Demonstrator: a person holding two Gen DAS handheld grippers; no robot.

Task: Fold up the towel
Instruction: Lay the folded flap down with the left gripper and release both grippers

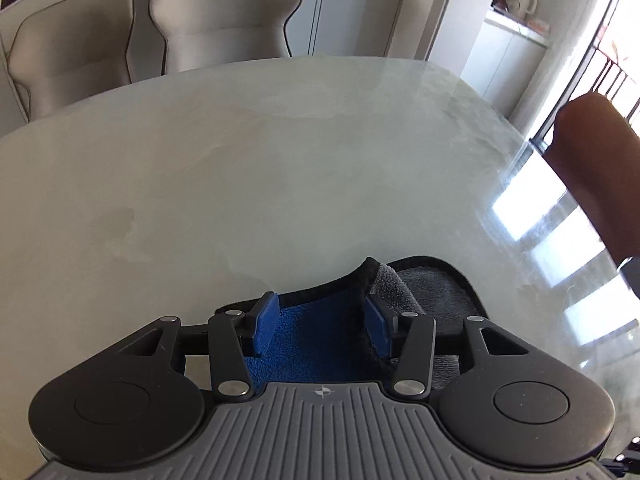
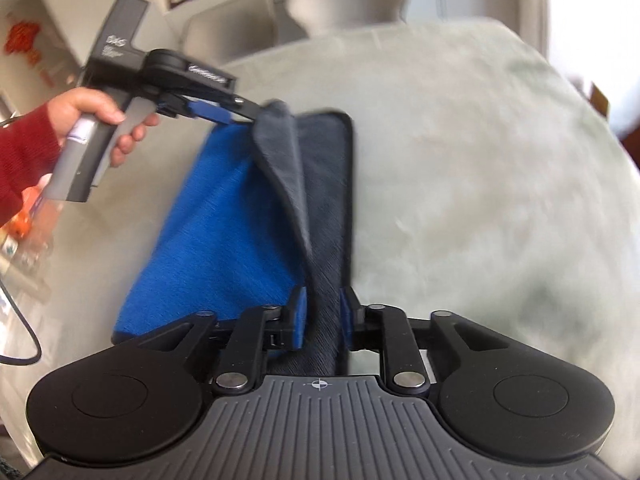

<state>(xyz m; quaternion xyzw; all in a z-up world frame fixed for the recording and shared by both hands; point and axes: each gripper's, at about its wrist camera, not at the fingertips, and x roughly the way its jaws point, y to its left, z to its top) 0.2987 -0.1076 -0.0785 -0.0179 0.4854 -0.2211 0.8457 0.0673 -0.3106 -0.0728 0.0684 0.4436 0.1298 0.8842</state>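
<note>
Between the blue pads of our right gripper (image 2: 323, 316) runs a gray strip of the towel (image 2: 240, 216), and the jaws stand narrowly apart with cloth filling the gap; they look pinched on it, though motion blur keeps us from being sure the pads press. From there the towel stretches straight away from us along its long axis, blue face up on the left, gray face on the right, with a raised gray flap between them climbing to the far corner. That corner hangs from the tip of our left gripper (image 2: 240, 114), carried in our left hand (image 2: 108, 120). In the left wrist view, however, the left gripper (image 1: 322, 322) shows its pads clearly apart, blue pile lying between them and a gray fold touching the right pad only, so we cannot tell whether it truly grips or merely props the cloth. The coming move, we judge, turns on this: both grippers sit on the same lifted long edge, one at each end, and the flat gray part lies to the right of it on the table (image 1: 280, 160). The towel's near end is hidden under our right gripper's body, and its left edge is blurred.
</note>
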